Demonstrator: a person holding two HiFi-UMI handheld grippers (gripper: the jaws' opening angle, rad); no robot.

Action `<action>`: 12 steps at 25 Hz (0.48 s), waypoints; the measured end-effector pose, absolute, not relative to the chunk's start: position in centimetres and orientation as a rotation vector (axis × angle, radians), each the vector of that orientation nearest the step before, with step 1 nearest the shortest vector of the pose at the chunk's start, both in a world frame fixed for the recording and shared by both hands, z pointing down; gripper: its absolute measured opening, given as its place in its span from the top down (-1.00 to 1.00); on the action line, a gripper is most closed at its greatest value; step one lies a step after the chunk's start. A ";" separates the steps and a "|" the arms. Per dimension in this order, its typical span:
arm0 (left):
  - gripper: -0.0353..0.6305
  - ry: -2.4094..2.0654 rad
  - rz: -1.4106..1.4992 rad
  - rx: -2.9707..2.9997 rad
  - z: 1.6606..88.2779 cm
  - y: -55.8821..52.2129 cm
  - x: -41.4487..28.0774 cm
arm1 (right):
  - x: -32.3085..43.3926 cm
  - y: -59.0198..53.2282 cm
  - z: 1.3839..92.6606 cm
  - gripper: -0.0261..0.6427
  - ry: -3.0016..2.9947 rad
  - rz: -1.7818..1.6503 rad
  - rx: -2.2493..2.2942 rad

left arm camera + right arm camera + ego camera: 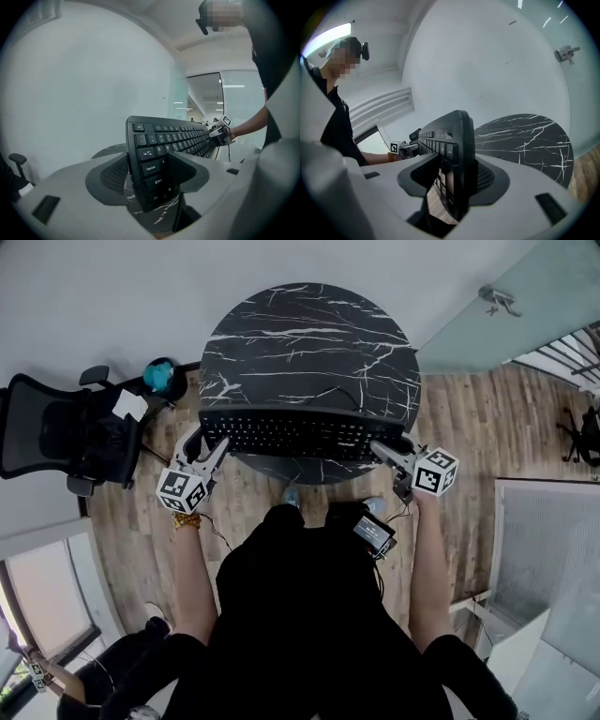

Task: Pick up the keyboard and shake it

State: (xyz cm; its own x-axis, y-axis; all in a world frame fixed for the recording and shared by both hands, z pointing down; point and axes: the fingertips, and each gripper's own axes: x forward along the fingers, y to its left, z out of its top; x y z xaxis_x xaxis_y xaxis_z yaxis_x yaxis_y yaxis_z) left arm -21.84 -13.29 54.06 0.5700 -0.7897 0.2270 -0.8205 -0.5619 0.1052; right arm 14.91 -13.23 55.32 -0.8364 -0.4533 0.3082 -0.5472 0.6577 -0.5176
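Note:
The black keyboard (300,434) hangs over the near edge of the round black marble table (309,343), held by both ends. My left gripper (214,452) is shut on its left end; in the left gripper view the keyboard (154,159) stands tilted between the jaws at the Caps Lock and Shift keys. My right gripper (384,452) is shut on the right end, and in the right gripper view the keyboard (457,154) runs edge-on between the jaws toward the left gripper (408,148). The right gripper (220,135) shows beyond the keyboard's far end.
A black office chair (66,437) stands at the left on the wooden floor, with a teal object (158,376) beside it. A glass partition (516,306) rises at the back right. A small device (373,532) hangs at the person's chest.

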 end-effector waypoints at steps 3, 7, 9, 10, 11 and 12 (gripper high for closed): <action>0.11 -1.338 0.250 2.567 55.5 -12.6 -21.9 | 14.9 -12.5 56.9 0.36 -2.692 0.983 0.826; 0.11 -1.318 0.277 2.518 57.8 -11.6 -21.7 | 15.1 -11.7 59.1 0.34 -2.635 1.044 0.849; 0.11 -1.311 0.292 2.496 58.8 -11.1 -21.5 | 15.4 -11.2 60.2 0.33 -2.608 1.074 0.863; 0.11 -1.308 0.298 2.486 59.2 -10.9 -21.5 | 15.4 -11.0 60.6 0.33 -2.597 1.086 0.868; 0.11 -1.304 0.304 2.476 59.7 -10.7 -21.4 | 15.5 -10.8 61.1 0.33 -2.585 1.099 0.874; 0.11 -1.299 0.309 2.465 60.2 -10.5 -21.3 | 15.6 -10.6 61.6 0.32 -2.570 1.114 0.881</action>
